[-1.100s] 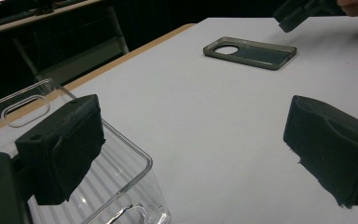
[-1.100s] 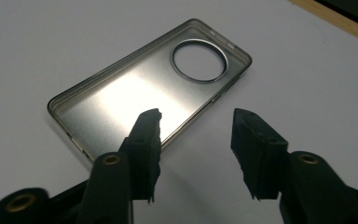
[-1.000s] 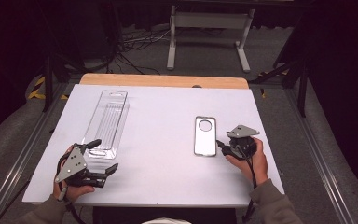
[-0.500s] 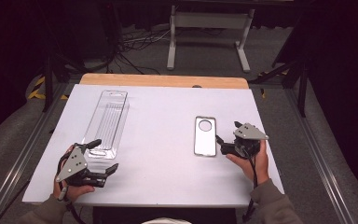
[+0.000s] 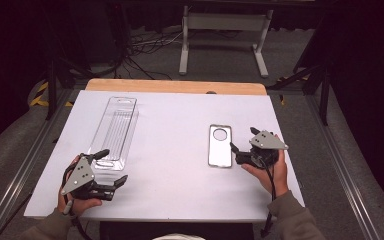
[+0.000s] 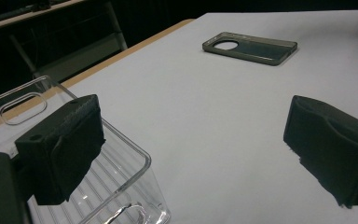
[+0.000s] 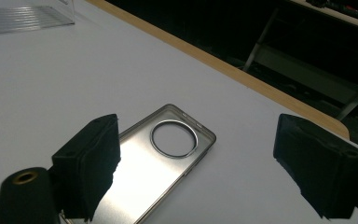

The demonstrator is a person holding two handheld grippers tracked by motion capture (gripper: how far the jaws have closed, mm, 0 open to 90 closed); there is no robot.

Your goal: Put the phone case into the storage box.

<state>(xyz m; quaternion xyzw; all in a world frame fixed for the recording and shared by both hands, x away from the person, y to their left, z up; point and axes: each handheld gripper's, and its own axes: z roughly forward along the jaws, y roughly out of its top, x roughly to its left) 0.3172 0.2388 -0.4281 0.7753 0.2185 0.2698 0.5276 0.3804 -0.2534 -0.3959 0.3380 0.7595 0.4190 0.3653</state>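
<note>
Opening just now at the right gripper (image 5: 243,141): fingers (image 7: 91,163) spread wide, nothing pinched between the pads. Seen in the right gripper view lower centre: phone case (image 7: 135,172) flat on the counter (image 5: 175,200), near finger overlapping its lower end in the picture, far finger off at the right edge over bare surface. Cannot tell whether the near pad touches the rim or only hangs above it.

In the high view, phone case (image 5: 220,146) right of centre, round camera hole toward the top of the frame, in the same spot and at the same angle as in the two earlier frames. Right hand parked just right of it, tips aimed left at its lower right edge.

Left gripper (image 5: 111,167) at lower left, unmoved since a second ago, fingers (image 6: 60,149) wide apart and empty. Clear plastic tray (image 5: 116,130) lying lengthwise at upper left, its near end just ahead of the upper finger; in the left gripper view that tray (image 6: 121,182) sits close under the left finger at lower left, contact not certain.

Reading, as a judgement only: grip on the case let go or not yet taken; case free on the counter, well apart from the tray. Likely next need: fresh closing on a long edge before any lift.
</note>
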